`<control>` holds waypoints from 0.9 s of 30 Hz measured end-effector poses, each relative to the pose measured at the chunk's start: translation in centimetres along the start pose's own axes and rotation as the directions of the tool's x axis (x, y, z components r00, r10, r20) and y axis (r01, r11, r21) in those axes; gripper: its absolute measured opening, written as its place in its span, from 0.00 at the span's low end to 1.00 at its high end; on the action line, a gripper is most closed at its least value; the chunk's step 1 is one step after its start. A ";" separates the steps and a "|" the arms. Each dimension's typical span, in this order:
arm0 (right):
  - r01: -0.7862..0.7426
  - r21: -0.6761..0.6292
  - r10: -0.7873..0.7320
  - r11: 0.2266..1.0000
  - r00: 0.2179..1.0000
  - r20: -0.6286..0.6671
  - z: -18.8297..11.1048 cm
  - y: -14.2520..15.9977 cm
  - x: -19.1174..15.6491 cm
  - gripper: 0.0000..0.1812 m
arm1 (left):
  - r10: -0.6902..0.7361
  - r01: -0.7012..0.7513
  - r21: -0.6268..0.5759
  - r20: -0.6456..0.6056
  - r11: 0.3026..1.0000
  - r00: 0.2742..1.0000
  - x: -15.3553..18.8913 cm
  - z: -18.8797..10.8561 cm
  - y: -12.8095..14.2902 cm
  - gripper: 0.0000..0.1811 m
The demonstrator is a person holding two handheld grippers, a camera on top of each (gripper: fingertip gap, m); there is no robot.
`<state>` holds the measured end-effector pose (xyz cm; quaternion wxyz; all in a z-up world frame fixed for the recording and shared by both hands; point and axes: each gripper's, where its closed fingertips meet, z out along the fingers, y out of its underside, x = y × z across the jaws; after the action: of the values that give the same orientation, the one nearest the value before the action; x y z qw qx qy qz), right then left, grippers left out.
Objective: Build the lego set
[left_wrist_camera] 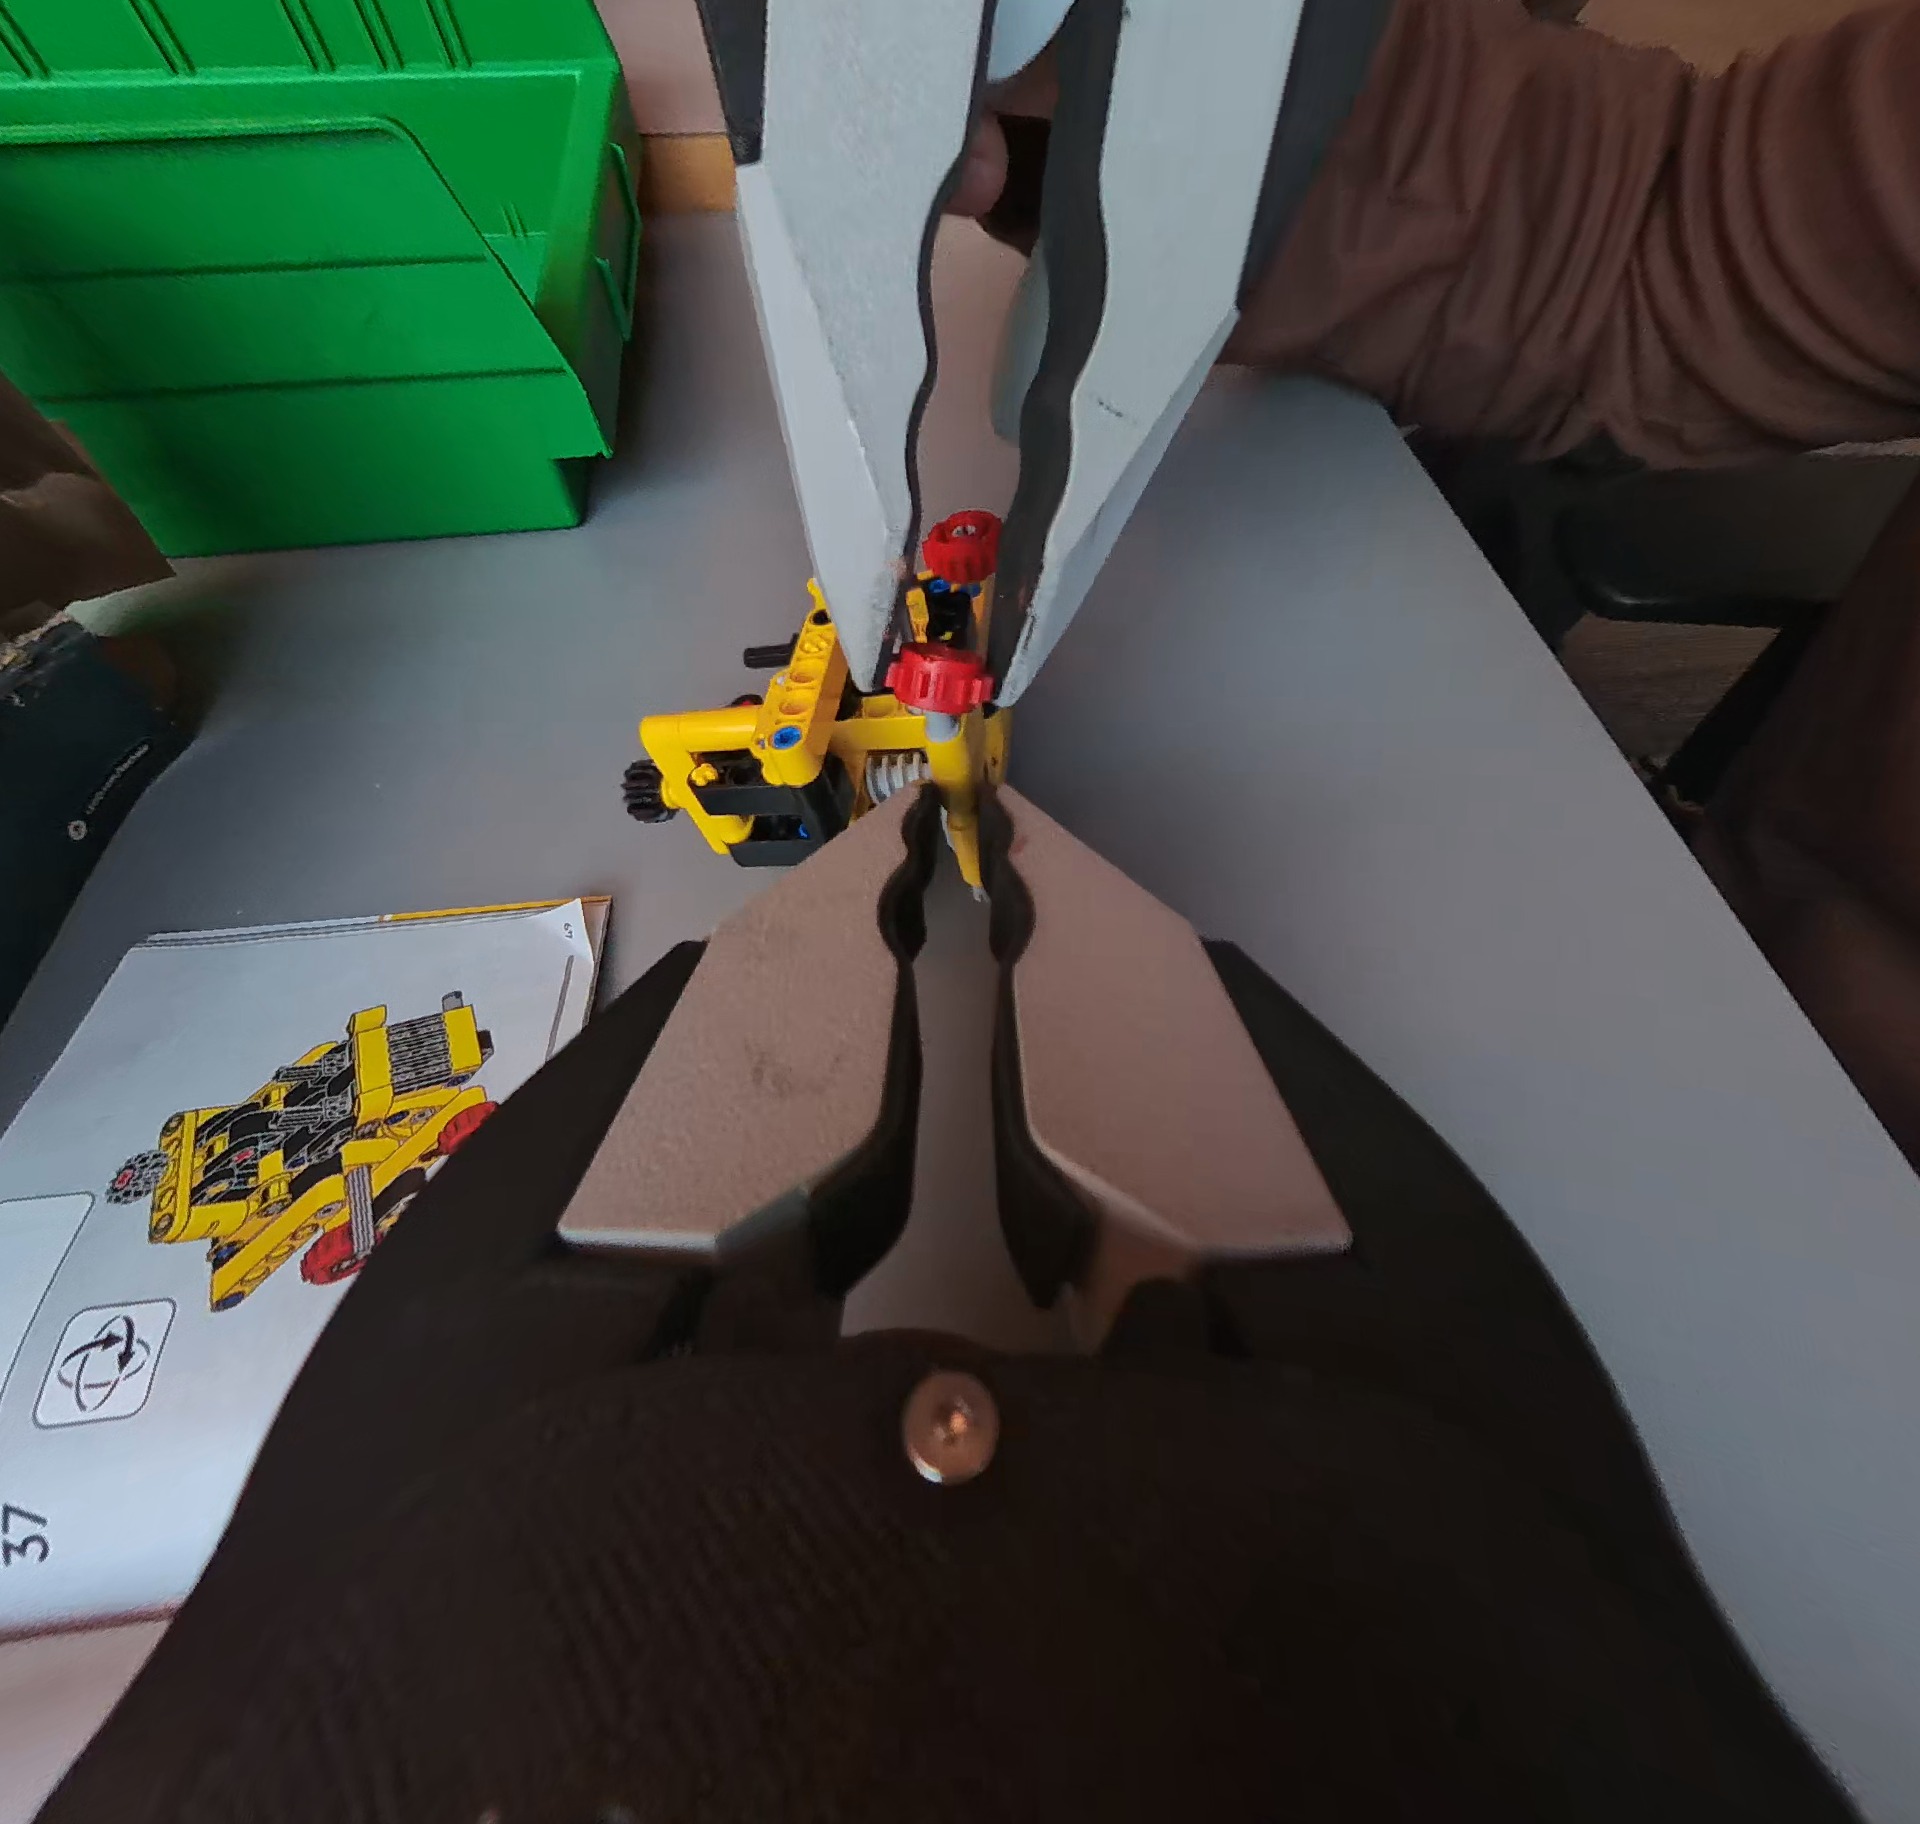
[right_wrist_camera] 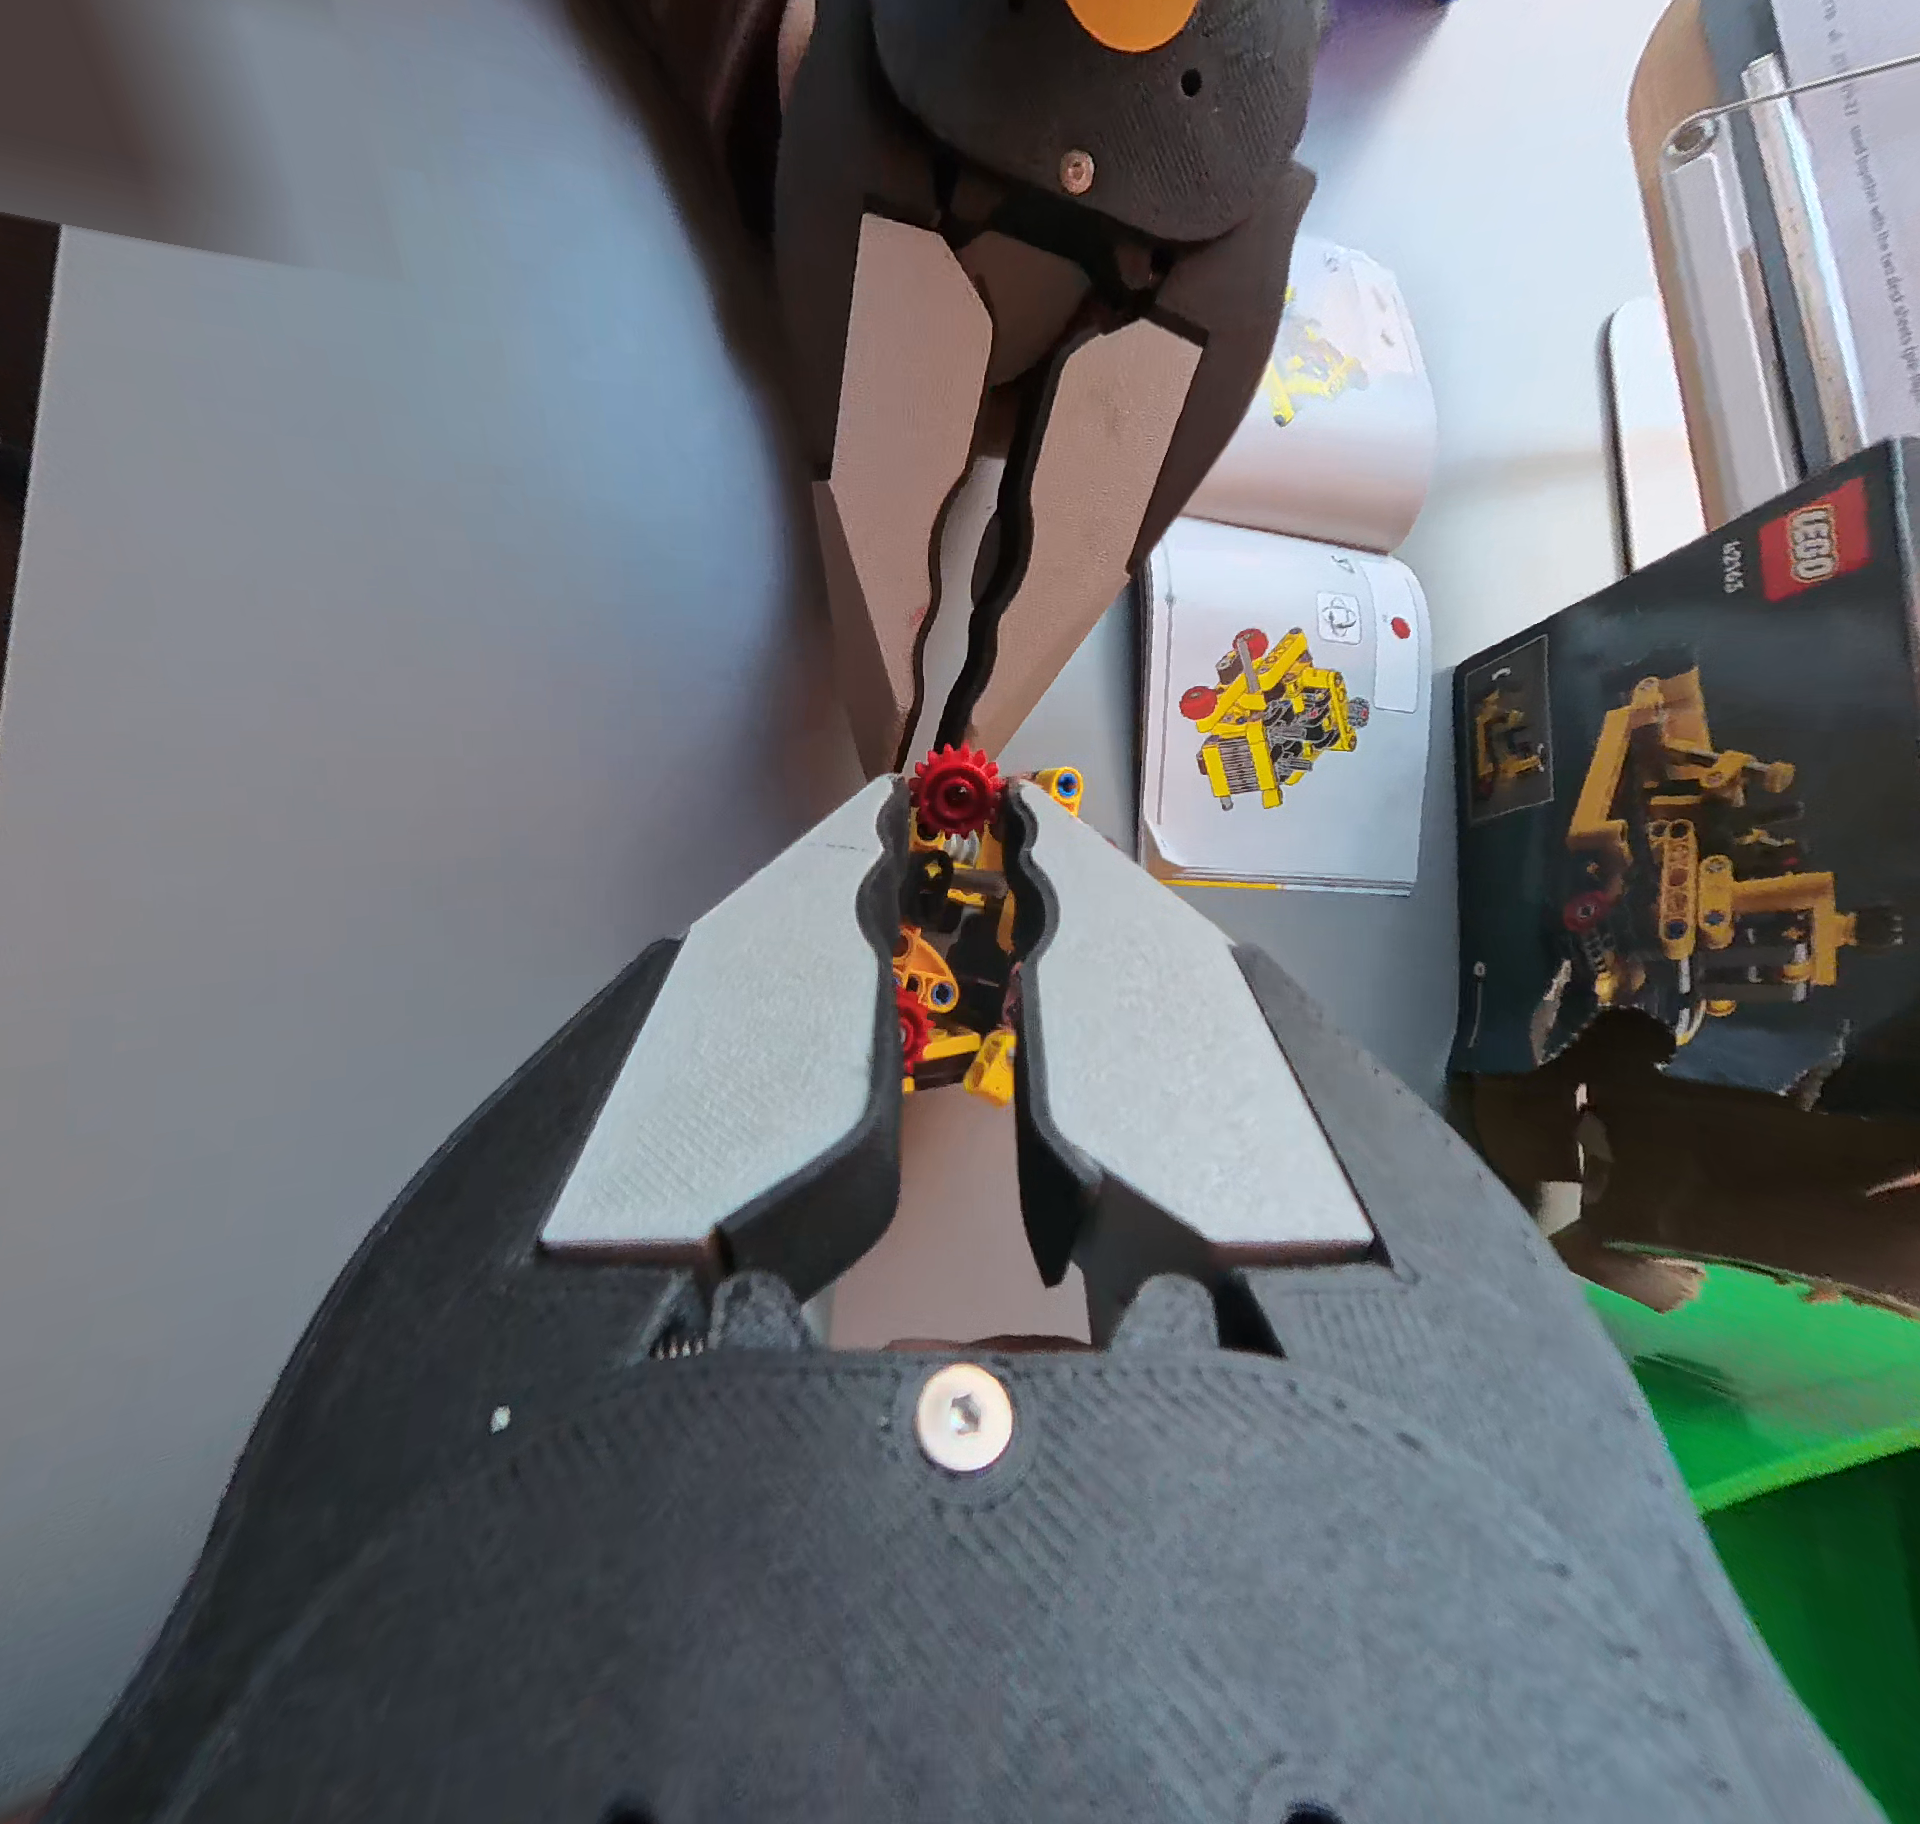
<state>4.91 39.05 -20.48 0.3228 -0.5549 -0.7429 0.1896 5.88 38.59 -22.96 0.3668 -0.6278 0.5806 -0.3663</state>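
A yellow and black lego model [left_wrist_camera: 800, 735] with red gears [left_wrist_camera: 938, 678] is held between both grippers over the grey table [left_wrist_camera: 1351, 839]. My left gripper [left_wrist_camera: 956, 818], with tan pads, is shut on a yellow part at the model's near end. My right gripper [left_wrist_camera: 945, 652], with pale grey fingers [left_wrist_camera: 862, 320], comes from the far side and is shut on the model's body by the red gears. In the right wrist view the model [right_wrist_camera: 951, 943] sits between my right gripper's jaws [right_wrist_camera: 956, 808]. The left gripper [right_wrist_camera: 940, 735] meets it from beyond, by a red gear [right_wrist_camera: 956, 787].
An open instruction booklet [left_wrist_camera: 312, 1099] lies on the table left of the model, also in the right wrist view [right_wrist_camera: 1288, 714]. A green bin [left_wrist_camera: 291, 268] stands at the back left. The dark lego box [right_wrist_camera: 1683, 787] stands beside the booklet. A person's brown sleeve [left_wrist_camera: 1558, 216] is at the upper right. Only a small space, under 4 cm, lies between the two pairs of fingers.
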 end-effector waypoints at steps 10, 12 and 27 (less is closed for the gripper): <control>0.029 -0.181 0.005 0.983 0.983 0.185 -0.3 0.2 -0.7 0.08 | 0.018 -0.018 -0.006 -0.035 1.000 0.999 0.5 0.1 0.0 0.02; 0.032 -0.203 0.011 0.979 0.978 0.207 -0.3 0.2 -0.8 0.08 | 0.024 -0.024 -0.010 -0.032 1.000 0.999 0.5 0.1 0.1 0.02; 0.004 -0.177 0.037 0.984 0.973 0.227 -0.3 0.6 -1.0 0.08 | 0.047 -0.047 -0.011 -0.016 0.999 0.999 0.6 0.2 0.1 0.02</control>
<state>5.70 38.27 -20.87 0.1828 -0.5616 -0.7846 0.1887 6.03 38.03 -23.08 0.3673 -0.6131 0.6002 -0.3591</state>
